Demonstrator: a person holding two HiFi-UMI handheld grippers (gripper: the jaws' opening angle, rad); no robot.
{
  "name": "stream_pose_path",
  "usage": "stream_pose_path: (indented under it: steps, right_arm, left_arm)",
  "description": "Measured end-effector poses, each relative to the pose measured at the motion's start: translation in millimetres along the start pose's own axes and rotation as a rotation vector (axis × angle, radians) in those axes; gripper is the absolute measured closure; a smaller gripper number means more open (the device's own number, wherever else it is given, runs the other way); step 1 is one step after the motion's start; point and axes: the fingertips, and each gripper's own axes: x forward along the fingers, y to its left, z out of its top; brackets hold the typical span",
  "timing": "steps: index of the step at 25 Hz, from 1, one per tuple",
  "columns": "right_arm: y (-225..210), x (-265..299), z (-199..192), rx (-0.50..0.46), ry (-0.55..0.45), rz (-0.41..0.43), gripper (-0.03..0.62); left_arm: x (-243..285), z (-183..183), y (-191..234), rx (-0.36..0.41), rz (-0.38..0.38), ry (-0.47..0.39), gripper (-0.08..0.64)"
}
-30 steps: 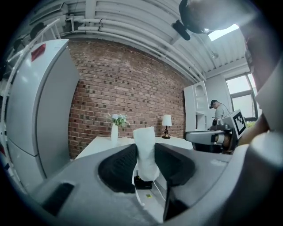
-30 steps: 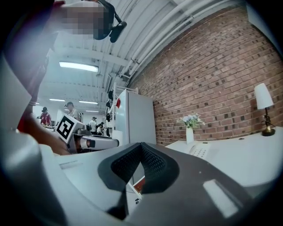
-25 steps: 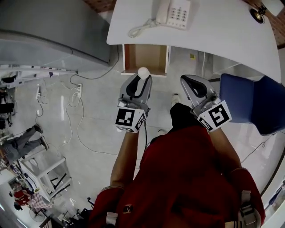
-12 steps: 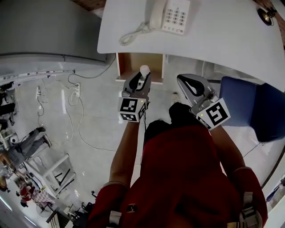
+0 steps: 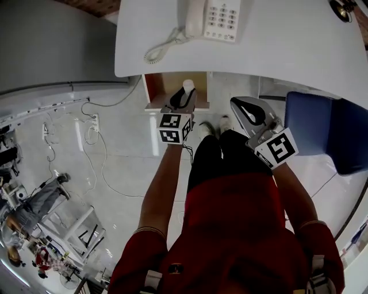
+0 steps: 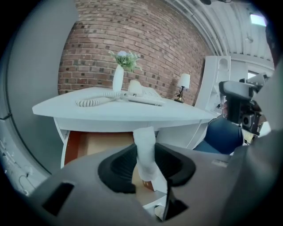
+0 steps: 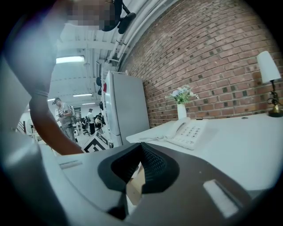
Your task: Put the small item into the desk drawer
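A small white cylindrical item stands upright between the jaws of my left gripper, which is shut on it. The item hangs over the front part of the open drawer, a wood-lined box pulled out from under the white desk. My right gripper is level with the drawer's right side, below the desk edge, and its jaws meet with nothing between them.
A white telephone with a coiled cord sits on the desk, along with a vase and a lamp. A blue chair stands to the right. Cables lie on the floor at left.
The left gripper has carried the white item forward, from in front of the drawer to over its open front. The right gripper has kept its place beside it.
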Motion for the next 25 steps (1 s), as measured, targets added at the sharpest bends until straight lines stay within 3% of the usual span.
stream_pose_path:
  steps: [5, 19, 25]
  right_arm:
    - [-3, -3, -12, 0.030, 0.021, -0.061, 0.580]
    - [-31, -12, -53, 0.112, 0.031, -0.168, 0.581]
    - [-46, -17, -64, 0.138, 0.038, -0.207, 0.580]
  left_arm:
    - [33, -20, 12, -0.037, -0.026, 0.072, 0.425]
    - [114, -70, 44, -0.020, -0.035, 0.276, 0.423]
    - [139, -87, 62, -0.068, -0.015, 0.337, 0.423]
